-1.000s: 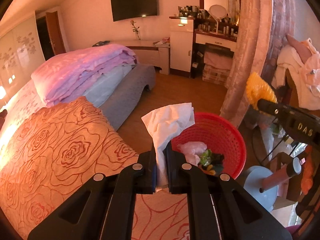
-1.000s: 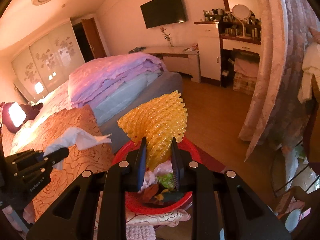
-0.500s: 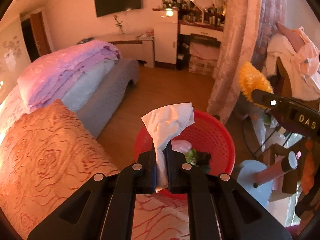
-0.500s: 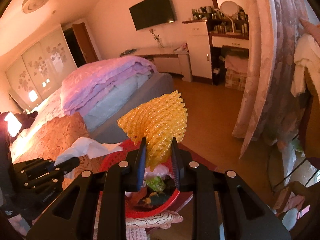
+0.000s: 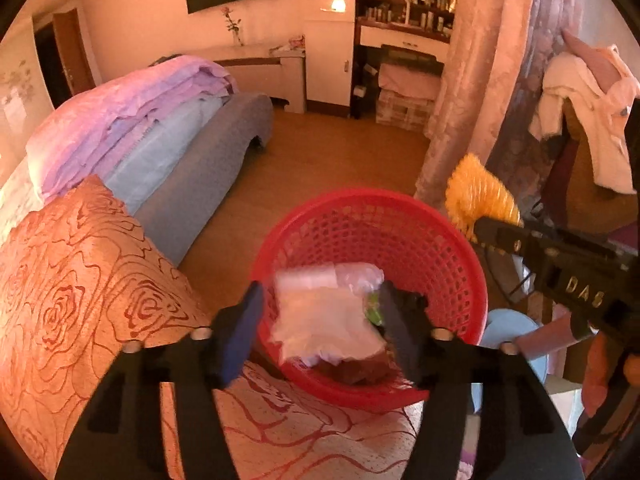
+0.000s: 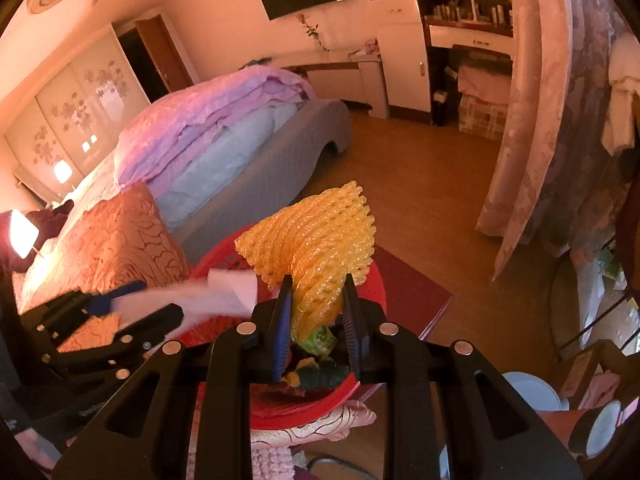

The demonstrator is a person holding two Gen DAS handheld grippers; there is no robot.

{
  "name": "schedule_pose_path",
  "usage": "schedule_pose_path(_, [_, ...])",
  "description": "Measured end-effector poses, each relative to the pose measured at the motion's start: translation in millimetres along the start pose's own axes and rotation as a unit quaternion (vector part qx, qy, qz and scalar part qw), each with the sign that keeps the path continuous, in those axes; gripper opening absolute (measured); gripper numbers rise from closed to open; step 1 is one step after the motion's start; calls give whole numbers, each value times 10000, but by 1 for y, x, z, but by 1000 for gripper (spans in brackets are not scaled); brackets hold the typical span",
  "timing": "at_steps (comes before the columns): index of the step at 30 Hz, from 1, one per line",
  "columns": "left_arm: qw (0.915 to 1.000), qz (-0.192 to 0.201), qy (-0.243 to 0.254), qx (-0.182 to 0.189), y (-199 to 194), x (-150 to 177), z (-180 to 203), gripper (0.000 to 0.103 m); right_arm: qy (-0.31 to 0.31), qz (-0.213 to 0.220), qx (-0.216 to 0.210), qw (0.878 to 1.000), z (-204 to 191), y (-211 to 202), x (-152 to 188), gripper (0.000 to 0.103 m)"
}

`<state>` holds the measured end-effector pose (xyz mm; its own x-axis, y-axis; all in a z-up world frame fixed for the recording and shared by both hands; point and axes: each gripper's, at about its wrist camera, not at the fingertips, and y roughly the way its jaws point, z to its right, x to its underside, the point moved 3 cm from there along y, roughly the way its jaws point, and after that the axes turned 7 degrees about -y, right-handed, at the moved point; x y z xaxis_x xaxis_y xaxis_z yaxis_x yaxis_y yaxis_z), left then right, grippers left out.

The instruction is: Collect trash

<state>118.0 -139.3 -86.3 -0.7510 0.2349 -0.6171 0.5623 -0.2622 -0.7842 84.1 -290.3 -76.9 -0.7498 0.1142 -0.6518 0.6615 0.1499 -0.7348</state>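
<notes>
A red mesh basket [image 5: 420, 240] [image 6: 372, 280] holds scraps of trash beside the bed. My left gripper [image 5: 320, 316] hangs over its near rim, jaws opening. The white tissue [image 5: 324, 316] is blurred between the spread pads, touching neither, dropping into the basket; it also shows in the right wrist view as the tissue [image 6: 208, 298] by the left gripper [image 6: 132, 304]. My right gripper [image 6: 316, 308] is shut on a yellow foam fruit net [image 6: 320, 240] above the basket. That net [image 5: 480, 200] and the right gripper [image 5: 476, 228] appear at the basket's right rim.
An orange rose-patterned bedcover [image 5: 80, 300] lies left of the basket, with folded purple quilts [image 5: 132, 120] behind. A pink curtain [image 5: 480, 80] hangs right of it. A blue round stool [image 5: 508, 332] stands by the basket. Wooden floor [image 5: 320, 152] stretches to the dresser.
My left gripper has opened and let go of the white tissue, which now falls into the basket. Both grippers have sunk closer to the basket. The right still holds the foam net.
</notes>
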Motion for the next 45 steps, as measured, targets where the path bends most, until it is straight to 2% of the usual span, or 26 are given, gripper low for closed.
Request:
schedule_pose_path(1, [10000,15,-14,-9,-1,-1,-1,68,-9,-15,-5,10000,-1,1,0,24])
schedule_pose_path(11, [9991,142,-363,-178,-13,-2,-25,73,-141,-192,-56,9997,-10,17,9,25])
schedule_pose_path(16, [9983,187,-502,-241,-19,-1,-35,75,-133,-276,-179,9994,-16,25,12,44])
schedule_pose_path(18, [9980,207,-531,-258,-21,-1,-38,76,-129,-239,-169,9995,-16,24,12,56])
schedule_pose_path(20, [9979,227,-551,-271,-22,-1,-39,77,-84,-188,-149,9997,-16,22,12,62])
schedule_pose_path(29, [9973,331,-533,-379,-31,2,-43,79,57,34,27,10000,-10,8,10,77])
schedule_pose_path(36, [9959,532,-486,-555,-45,4,-44,81,-146,524,179,9984,-18,-14,7,91])
schedule_pose_path(45, [9928,807,-420,-783,-69,9,-46,85,-410,994,93,9942,-42,-52,3,96])
